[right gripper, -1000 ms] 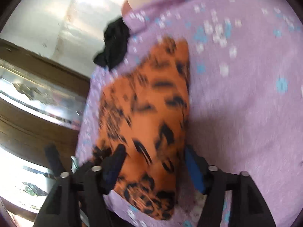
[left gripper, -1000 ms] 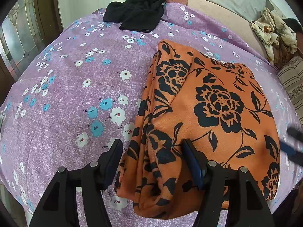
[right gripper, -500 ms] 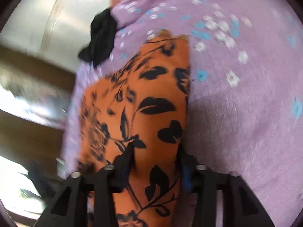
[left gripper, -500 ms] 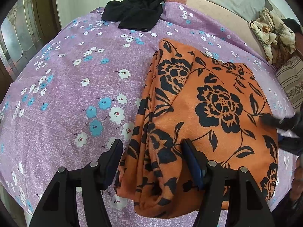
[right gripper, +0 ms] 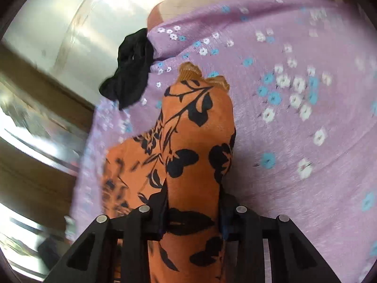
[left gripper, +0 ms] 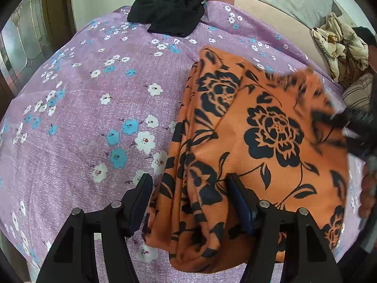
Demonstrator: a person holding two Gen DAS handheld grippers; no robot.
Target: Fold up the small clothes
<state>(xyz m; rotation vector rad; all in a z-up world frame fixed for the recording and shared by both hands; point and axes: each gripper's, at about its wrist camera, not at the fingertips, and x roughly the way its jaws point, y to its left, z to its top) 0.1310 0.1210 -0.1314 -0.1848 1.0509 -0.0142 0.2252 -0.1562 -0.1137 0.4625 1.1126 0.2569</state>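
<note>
An orange garment (left gripper: 271, 129) with black flowers lies folded on a purple flowered sheet (left gripper: 82, 118). My left gripper (left gripper: 189, 181) stands open astride the garment's bunched near-left edge; one finger rests on the sheet and the other on the cloth. From the right, my right gripper (left gripper: 339, 120) reaches in, blurred, and the garment's right edge lifts there. In the right wrist view the orange garment (right gripper: 188, 127) rises in a ridge that fills the right gripper (right gripper: 193, 195). Its jaws are closing, and both pads press on the cloth.
A black garment (left gripper: 169, 14) lies crumpled at the sheet's far edge, also visible as the black garment (right gripper: 132, 70). A crumpled beige cloth (left gripper: 339, 44) and a striped cushion (left gripper: 358, 94) sit at the far right. A person's hand (left gripper: 367, 193) shows at the right. A wooden glazed door (left gripper: 23, 42) stands at the left.
My right gripper has come in over the garment's right edge and narrowed onto a fold of it, and that edge has lifted. The left gripper has kept still.
</note>
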